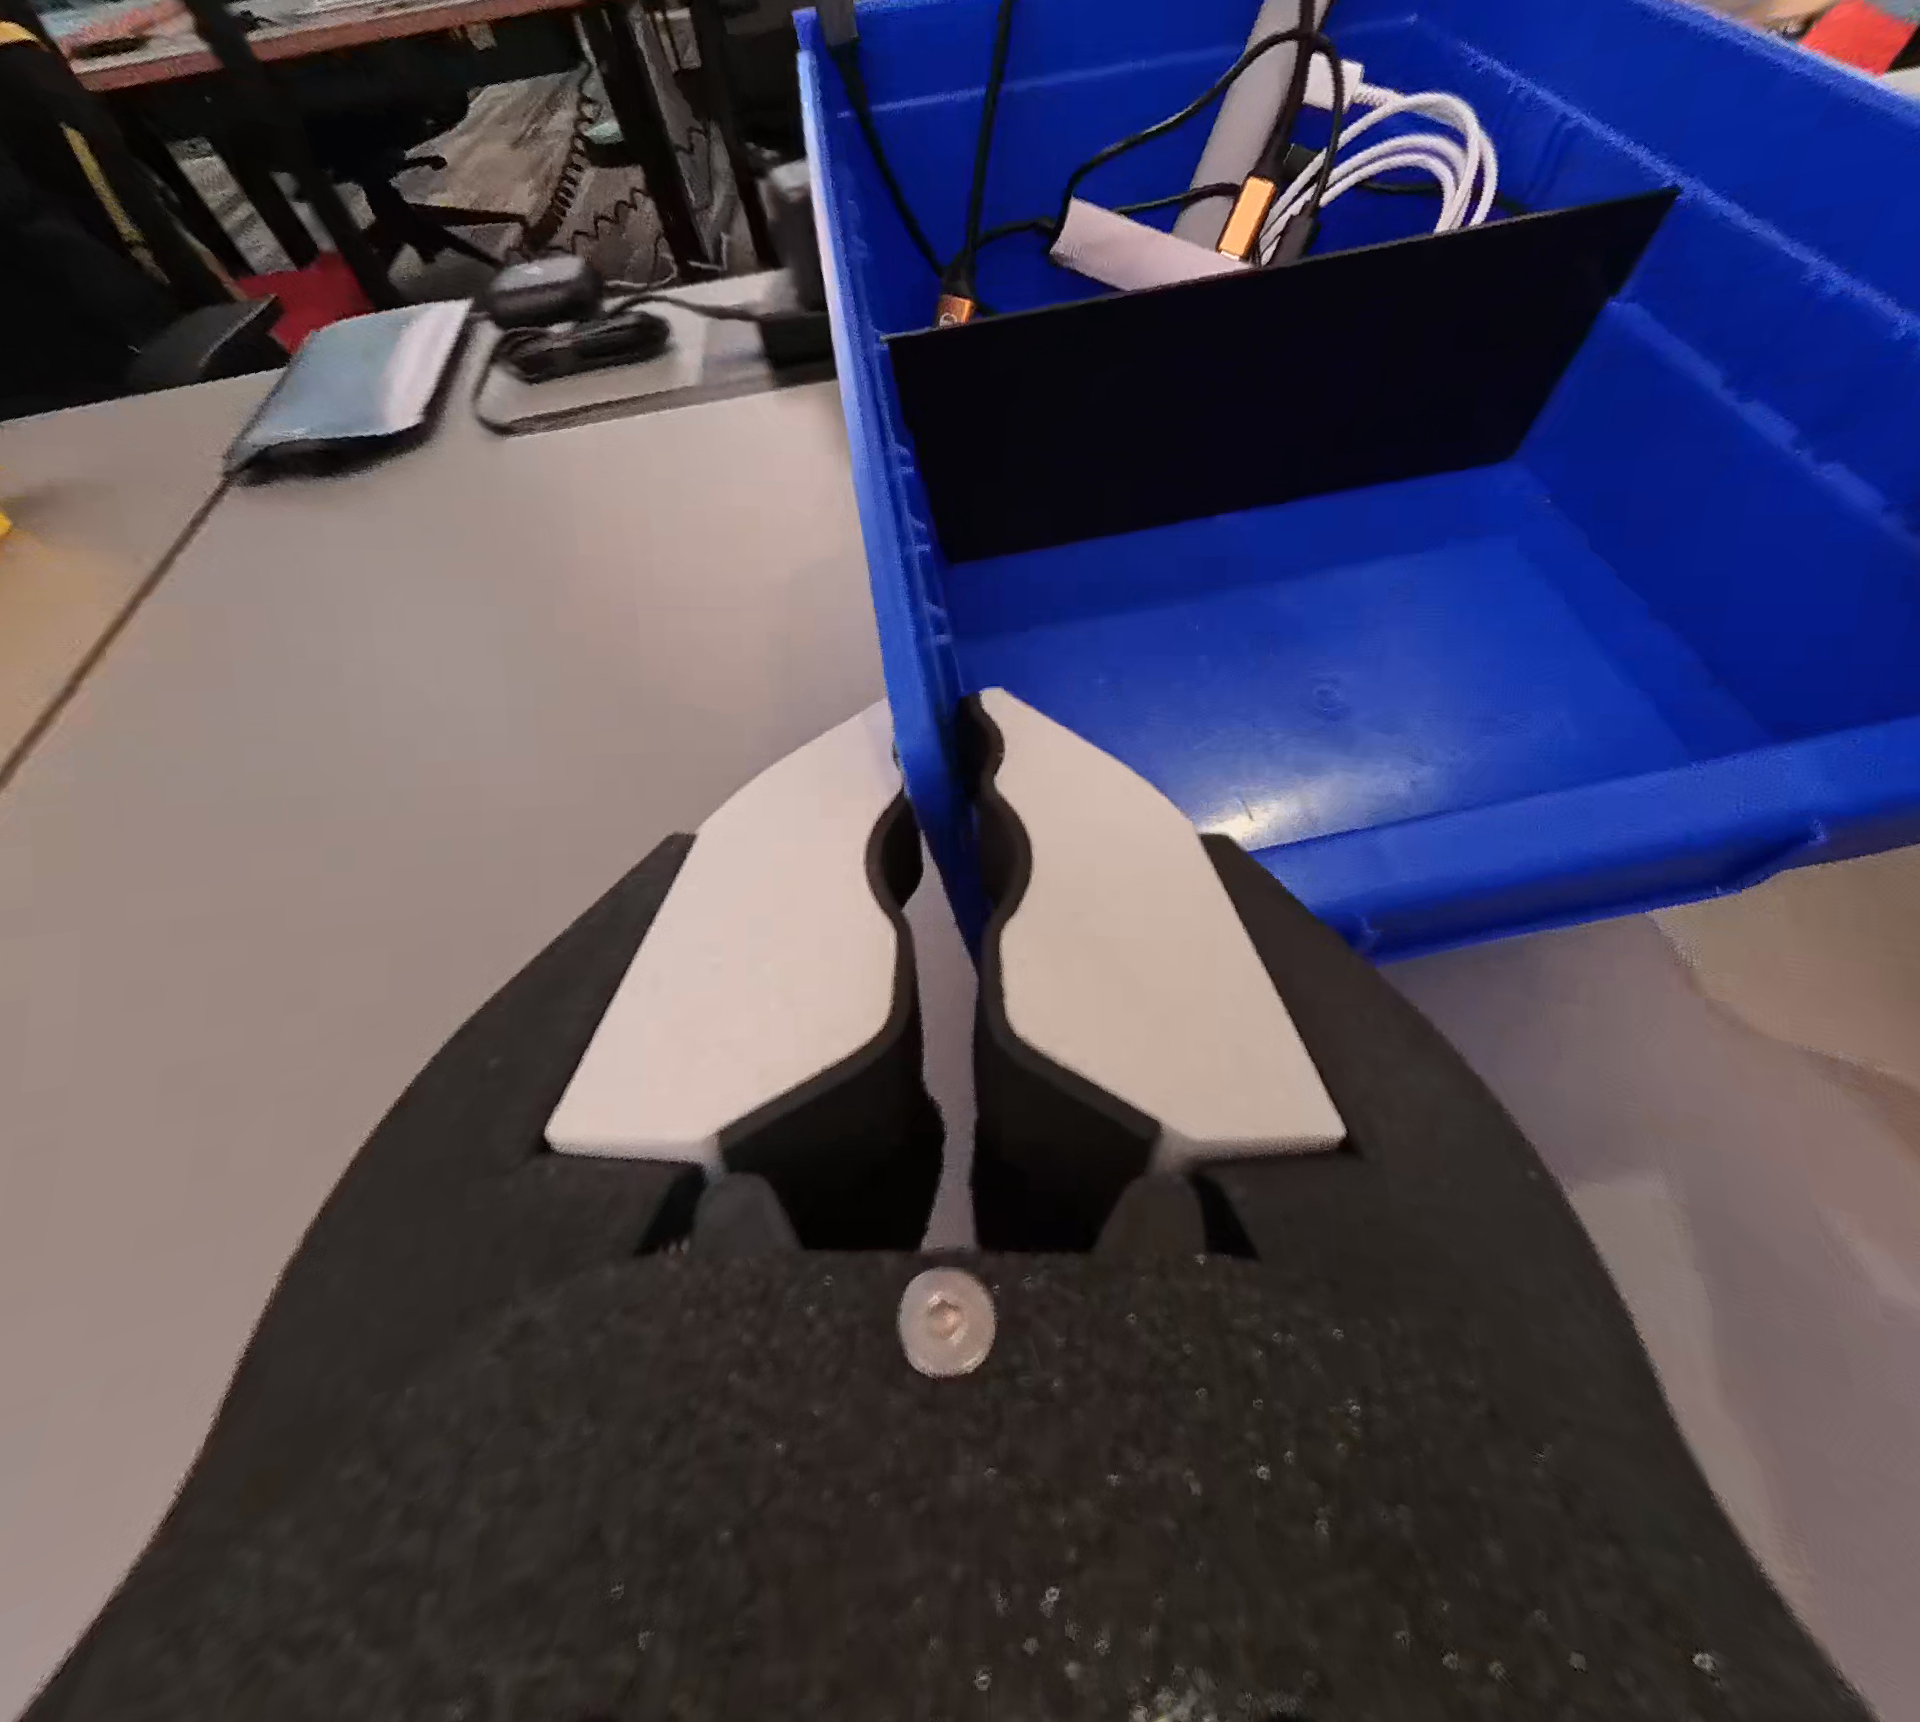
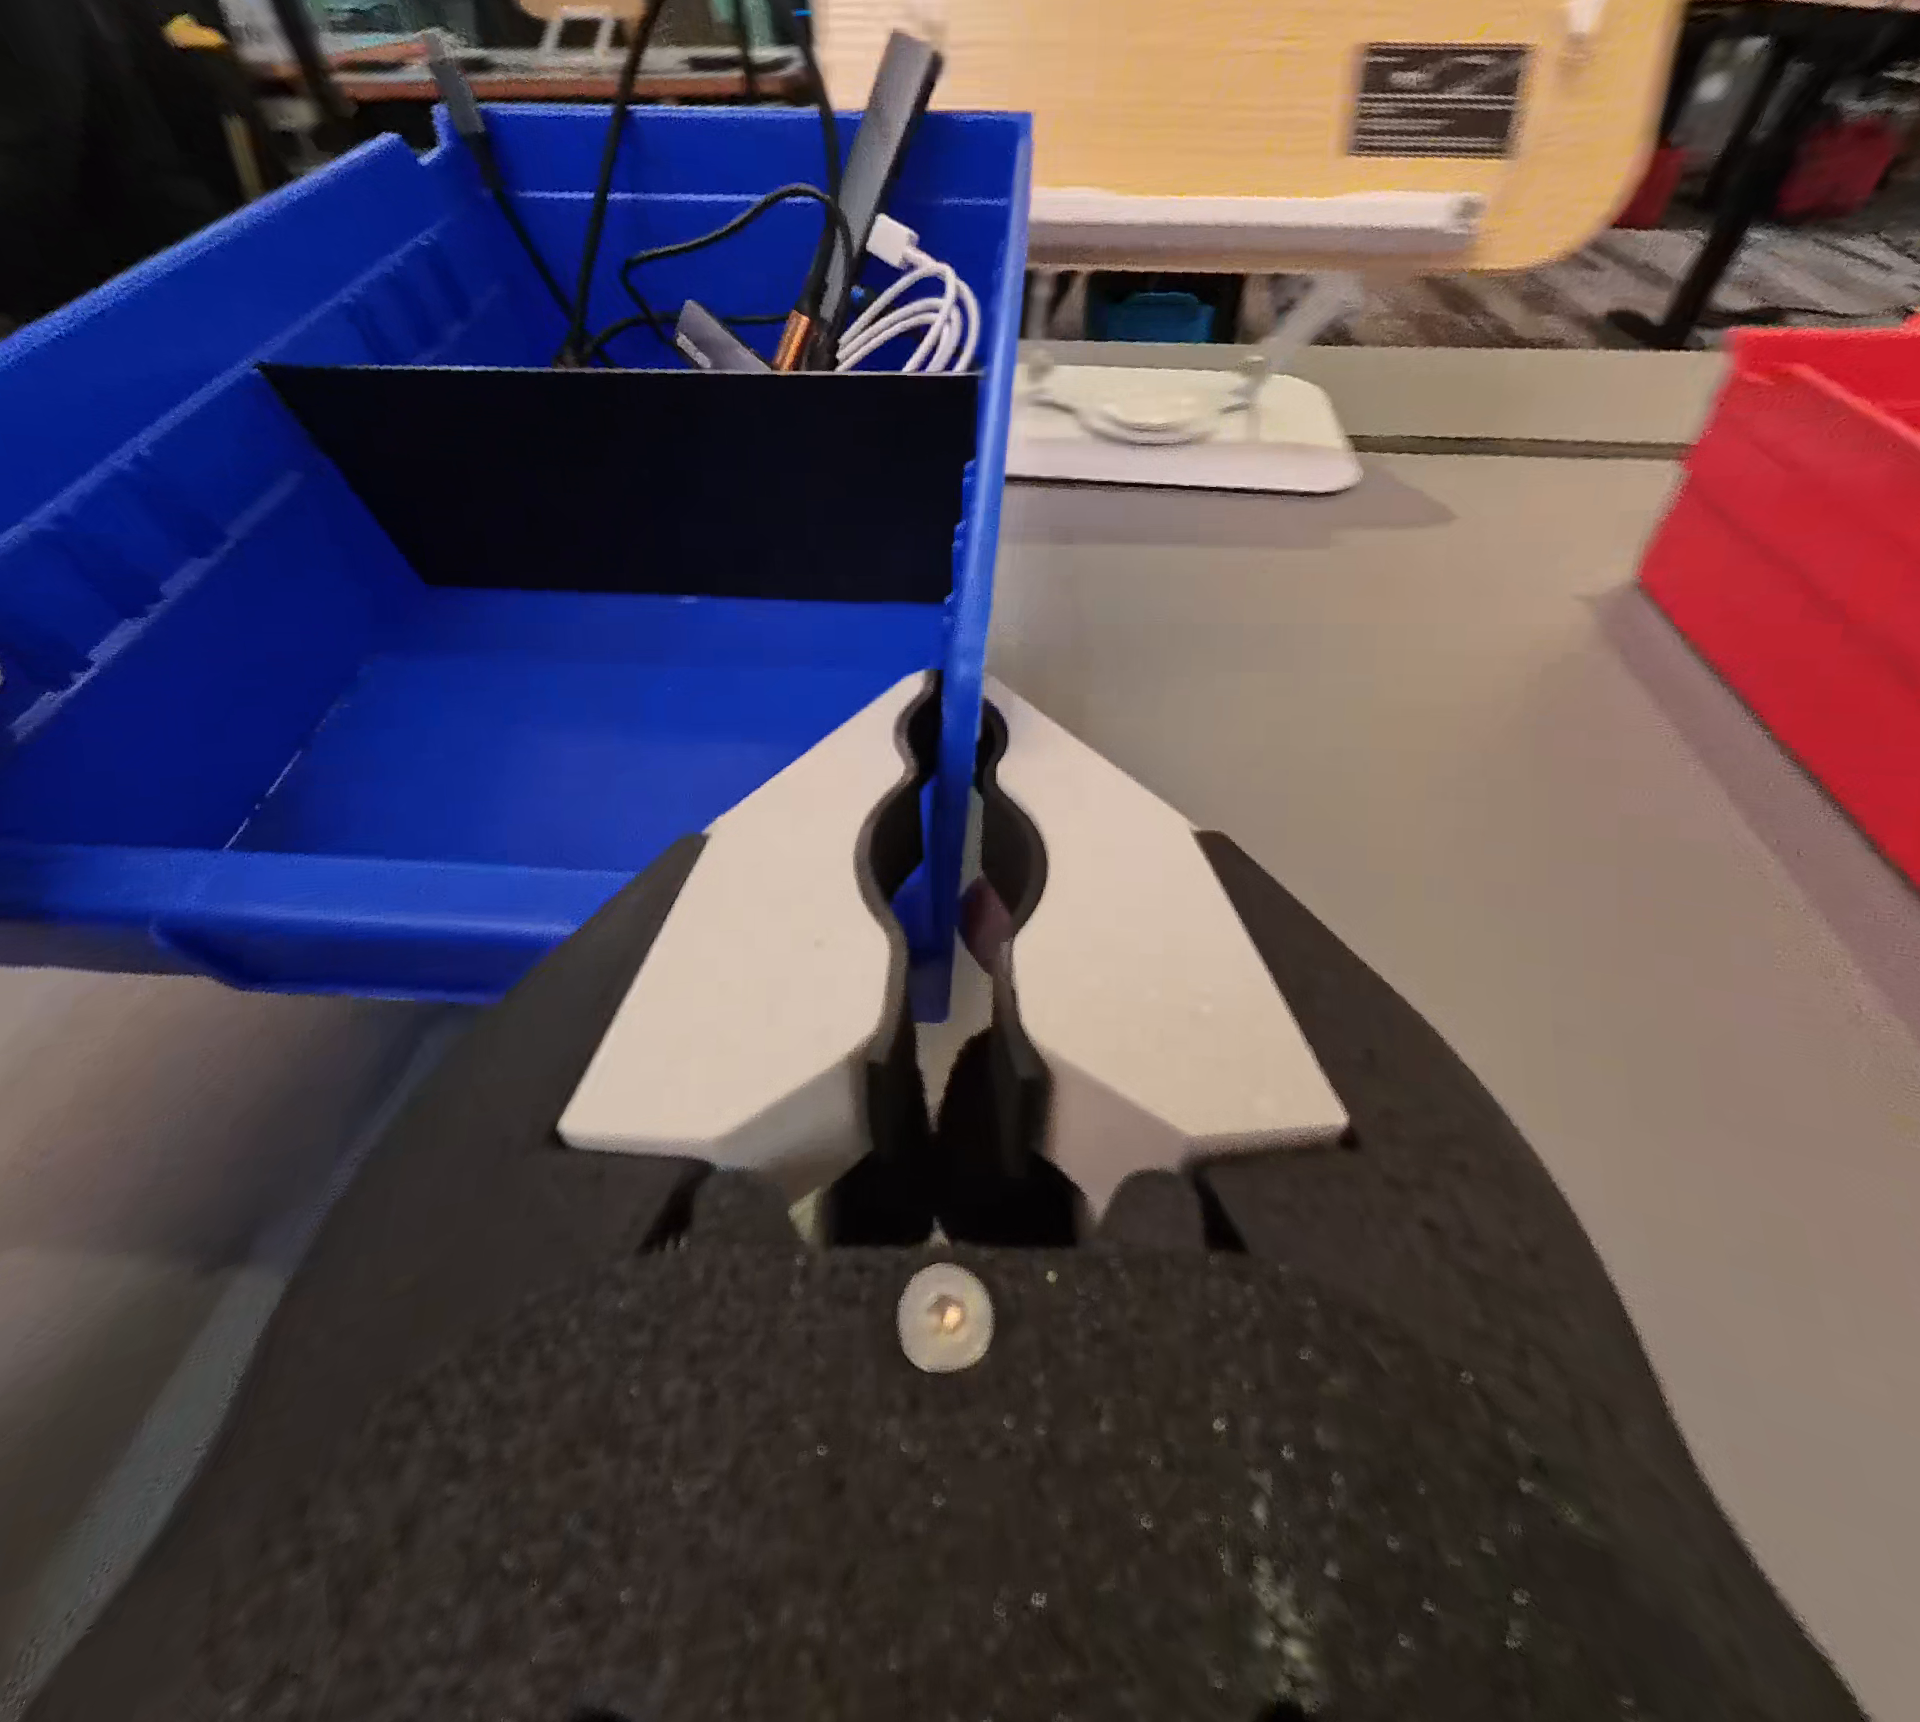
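A blue plastic bin (image 1: 1714, 425) stands on the grey table (image 1: 468, 685), split by a black divider (image 1: 1247, 384). Its far compartment holds black and white cables (image 1: 1403, 166) and grey adapters; the near compartment is bare. My left gripper (image 1: 940, 737) is shut on the bin's left side wall (image 1: 914, 592) near the front corner, one finger outside, one inside. In the right wrist view my right gripper (image 2: 958, 716) is shut on the same bin's right side wall (image 2: 982, 529), with the bin (image 2: 208, 477) to its left.
A red bin (image 2: 1808, 571) stands on the table at the right. A white tray (image 2: 1174, 425) lies behind the blue bin. A grey pouch (image 1: 353, 384) and black devices with cords (image 1: 582, 342) lie at the back left. Desks and a beige partition stand beyond. Spacing between my two grippers at the tips: around 20 cm.
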Available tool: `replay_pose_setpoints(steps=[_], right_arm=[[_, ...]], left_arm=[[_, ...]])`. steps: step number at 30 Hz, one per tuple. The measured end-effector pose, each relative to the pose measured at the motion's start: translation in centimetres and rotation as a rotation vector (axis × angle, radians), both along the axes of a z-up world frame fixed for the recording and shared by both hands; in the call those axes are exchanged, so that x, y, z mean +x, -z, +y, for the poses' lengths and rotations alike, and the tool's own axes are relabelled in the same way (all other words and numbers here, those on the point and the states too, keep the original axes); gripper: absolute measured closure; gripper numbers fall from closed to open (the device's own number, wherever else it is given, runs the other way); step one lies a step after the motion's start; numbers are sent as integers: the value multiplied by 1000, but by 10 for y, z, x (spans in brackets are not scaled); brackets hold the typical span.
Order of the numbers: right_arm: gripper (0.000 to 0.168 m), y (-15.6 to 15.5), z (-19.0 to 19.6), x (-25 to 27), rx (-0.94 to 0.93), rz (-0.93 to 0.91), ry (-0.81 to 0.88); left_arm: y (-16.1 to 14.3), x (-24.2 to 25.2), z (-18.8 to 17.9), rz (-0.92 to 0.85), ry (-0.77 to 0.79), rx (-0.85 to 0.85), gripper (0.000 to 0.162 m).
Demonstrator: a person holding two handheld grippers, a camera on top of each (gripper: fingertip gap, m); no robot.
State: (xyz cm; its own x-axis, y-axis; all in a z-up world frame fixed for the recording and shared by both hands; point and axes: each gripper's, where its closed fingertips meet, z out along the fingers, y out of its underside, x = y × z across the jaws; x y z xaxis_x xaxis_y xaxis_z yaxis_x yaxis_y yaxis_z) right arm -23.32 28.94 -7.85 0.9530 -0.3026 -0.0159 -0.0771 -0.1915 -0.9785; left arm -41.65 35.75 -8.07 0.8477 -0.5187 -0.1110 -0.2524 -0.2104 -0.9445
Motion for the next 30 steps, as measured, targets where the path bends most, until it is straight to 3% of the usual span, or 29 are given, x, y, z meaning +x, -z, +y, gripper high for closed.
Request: replay_pose_setpoints(steps=[6, 10, 15, 16, 19, 23, 26, 30], right_arm=[[165, 18, 41, -86, -58, -84, -64], [165, 46, 51, -99, -148, -12, -82], [162, 49, 50, -100, -141, 0, -151], [162, 48, 49, -101, -148, 14, -183], [151, 33, 38, -104, -116, 12, -317], [133, 13, 6, -93, -113, 10, -490], [127, -3, -29, -57, -81, 4, -537], [121, -13, -69, 27, -60, -18, -470]], left_arm=[[17, -87, 35, -4, -15, -25, 158], [38, -99, 46, 47, -3, -94, 157], [45, -97, 53, -26, -34, -118, 158], [43, -98, 54, -27, -51, -98, 153], [25, -103, 54, -42, -95, -3, 116], [-15, -110, 44, -65, -168, 188, 100], [-41, -97, 28, -158, -159, 289, 107], [-26, -52, 10, -141, -55, 192, 105]])
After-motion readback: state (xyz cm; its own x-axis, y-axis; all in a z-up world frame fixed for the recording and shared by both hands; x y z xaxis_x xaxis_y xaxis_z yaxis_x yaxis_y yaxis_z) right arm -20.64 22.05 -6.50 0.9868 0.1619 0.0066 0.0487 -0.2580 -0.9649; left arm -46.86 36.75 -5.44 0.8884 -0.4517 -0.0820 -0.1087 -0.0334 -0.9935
